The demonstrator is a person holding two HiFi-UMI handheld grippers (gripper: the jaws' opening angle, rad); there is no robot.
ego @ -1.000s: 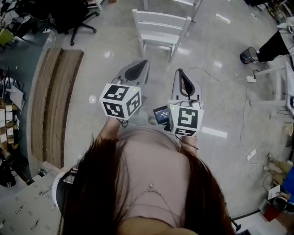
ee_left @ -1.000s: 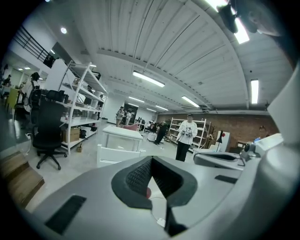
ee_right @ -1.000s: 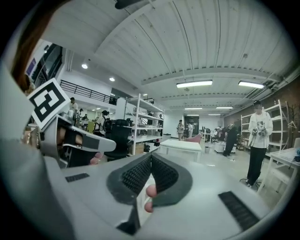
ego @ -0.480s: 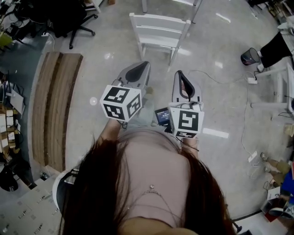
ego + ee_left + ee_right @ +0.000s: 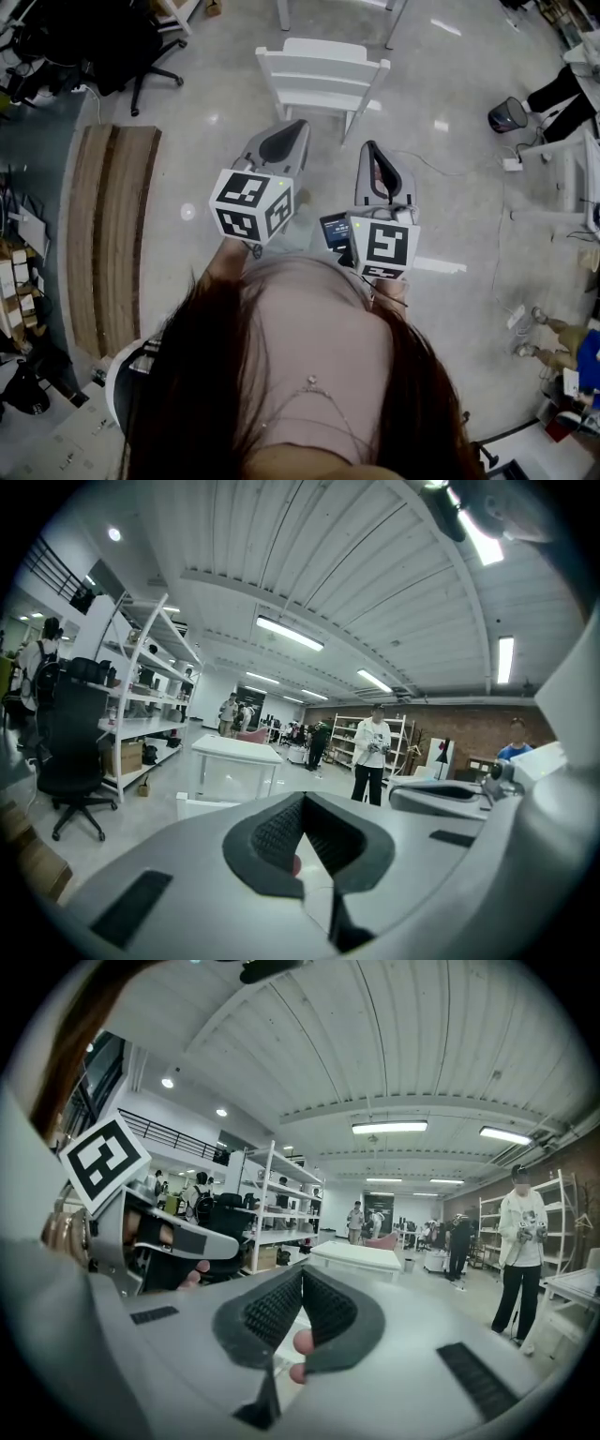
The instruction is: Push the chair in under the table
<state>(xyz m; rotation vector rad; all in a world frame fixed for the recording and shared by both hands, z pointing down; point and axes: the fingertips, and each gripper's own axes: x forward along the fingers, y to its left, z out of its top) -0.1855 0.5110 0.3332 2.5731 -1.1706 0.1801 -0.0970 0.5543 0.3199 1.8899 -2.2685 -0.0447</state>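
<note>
The white chair (image 5: 323, 75) stands on the floor (image 5: 202, 159) straight ahead of the person, far of both grippers. Its slatted back is the near side and its seat points away toward the table (image 5: 283, 13). The long line of the top rail runs left to right, tilted slightly. The head view cuts the table off at its far edge, so only two legs show; how far the seat reaches under the top cannot be made out there. The left gripper view shows the white tabletop beyond the rail, but the gripper's own body hides most of the chair. The left gripper (image 5: 296, 126) and the right gripper (image 5: 368, 148) are held side by side, pointing at the chair back. Both have their jaws pressed together with nothing gripped. A strip of floor shows between their tips and the rail, so neither touches the chair. Small pink shapes show through the gap below the right gripper's pads, too unclear to name. The person's head and chest fill the near part of the head view and hide the floor beneath. Bare floor lies open on both sides of the chair. A stack of wooden boards (image 5: 112, 234) lies well apart on the left, and a black office chair (image 5: 112, 42) stands at the far left. A cable (image 5: 427, 161) trails to the right, with a bin (image 5: 507, 114) beyond it.
</note>
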